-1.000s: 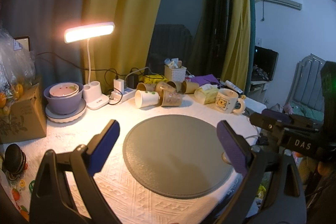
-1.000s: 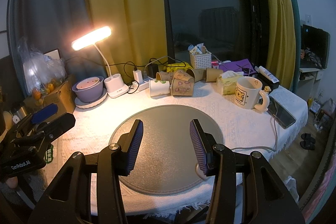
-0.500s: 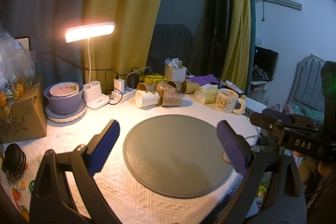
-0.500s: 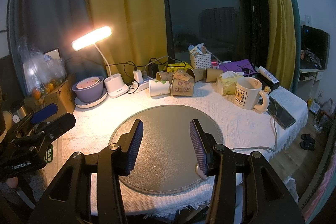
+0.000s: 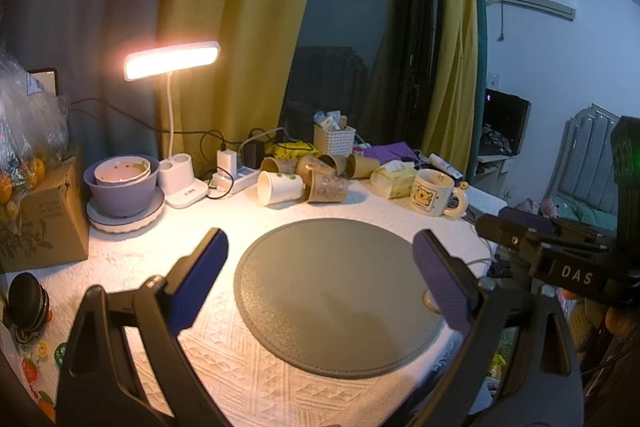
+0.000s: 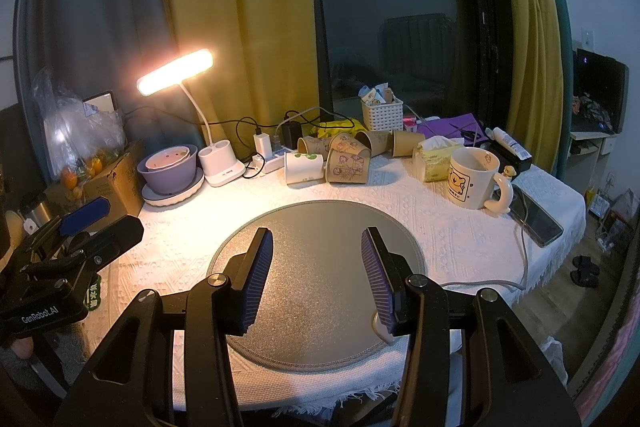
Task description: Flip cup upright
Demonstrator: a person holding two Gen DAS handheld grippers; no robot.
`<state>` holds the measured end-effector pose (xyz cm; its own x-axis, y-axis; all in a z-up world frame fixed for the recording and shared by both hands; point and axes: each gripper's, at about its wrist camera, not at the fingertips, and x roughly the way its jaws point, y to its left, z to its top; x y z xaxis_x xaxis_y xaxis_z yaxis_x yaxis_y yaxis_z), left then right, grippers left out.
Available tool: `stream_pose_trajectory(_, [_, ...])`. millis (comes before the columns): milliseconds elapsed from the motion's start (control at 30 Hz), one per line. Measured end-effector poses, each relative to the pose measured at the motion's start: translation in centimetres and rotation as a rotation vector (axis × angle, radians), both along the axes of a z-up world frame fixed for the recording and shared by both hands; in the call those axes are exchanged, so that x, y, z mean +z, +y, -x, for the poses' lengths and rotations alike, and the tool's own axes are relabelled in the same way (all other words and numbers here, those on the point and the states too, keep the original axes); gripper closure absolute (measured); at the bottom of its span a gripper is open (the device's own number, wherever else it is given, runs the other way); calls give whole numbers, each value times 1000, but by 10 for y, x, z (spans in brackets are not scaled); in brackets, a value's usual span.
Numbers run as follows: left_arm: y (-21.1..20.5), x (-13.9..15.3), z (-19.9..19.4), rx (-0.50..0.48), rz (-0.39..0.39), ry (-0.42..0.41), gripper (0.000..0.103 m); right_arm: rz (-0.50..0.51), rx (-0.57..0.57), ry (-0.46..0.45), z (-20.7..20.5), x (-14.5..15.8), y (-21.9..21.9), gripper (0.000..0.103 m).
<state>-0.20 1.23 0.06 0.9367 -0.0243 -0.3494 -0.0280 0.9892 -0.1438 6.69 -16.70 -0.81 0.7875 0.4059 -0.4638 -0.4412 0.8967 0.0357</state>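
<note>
Over the round grey mat (image 5: 340, 303), from the left wrist: left gripper (image 5: 320, 283) hovering, jaws spread wide, gripping nothing. Near the far edge of the table (image 5: 132, 259), white paper cup (image 5: 279, 187) lying on its side, long axis level, mouth facing left, touching brown cups (image 5: 326, 187).

From the right wrist: right gripper (image 6: 317, 275) hanging over the mat (image 6: 320, 219), jaws apart, carrying nothing. White paper cup (image 6: 303, 168) lying sideways toward the far edge, mouth pointing left, beside a lamp (image 6: 176, 71).
</note>
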Motion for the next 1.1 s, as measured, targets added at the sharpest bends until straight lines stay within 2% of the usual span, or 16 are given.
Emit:
stream_pose_trajectory(533, [-7, -7, -10, -16, -23, 4, 9, 10, 7, 1, -5, 2, 5, 54])
stream_pose_trajectory(867, [1, -18, -58, -6, -48, 104, 9, 43, 35, 62, -61, -17, 15, 54])
stream_pose_trajectory(1033, [14, -24, -98, -45, -30, 189, 9, 49, 58, 80, -94, -21, 22, 54])
stream_pose_trajectory(1100, [20, -27, -117, -33, -36, 217, 9, 49, 65, 87, -107, -23, 23, 54])
